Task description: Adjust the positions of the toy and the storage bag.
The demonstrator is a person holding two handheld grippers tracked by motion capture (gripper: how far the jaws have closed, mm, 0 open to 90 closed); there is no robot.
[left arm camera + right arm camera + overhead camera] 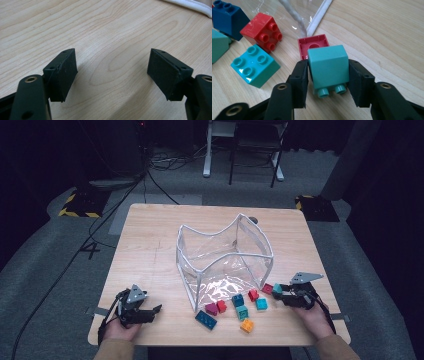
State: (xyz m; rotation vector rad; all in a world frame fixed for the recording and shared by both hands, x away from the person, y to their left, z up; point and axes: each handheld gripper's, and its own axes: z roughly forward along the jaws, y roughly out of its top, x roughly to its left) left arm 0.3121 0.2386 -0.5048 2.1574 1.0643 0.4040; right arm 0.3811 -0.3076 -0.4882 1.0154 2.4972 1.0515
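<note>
I've clamped the right gripper (328,83) on the teal brick (328,68) (studs toward me) to bag it; the left gripper (112,72) rests wide, empty.

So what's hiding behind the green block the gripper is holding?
Right behind the teal block, shut in the right gripper, lies a red block, hollow side showing. Its near part is covered. Beyond it runs the clear bag's white edge.

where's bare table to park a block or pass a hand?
Free: left half of the table, between the left gripper and the bag; also the far edge behind the bag. Crowded: front right, loose blocks between bag and right gripper.
</note>
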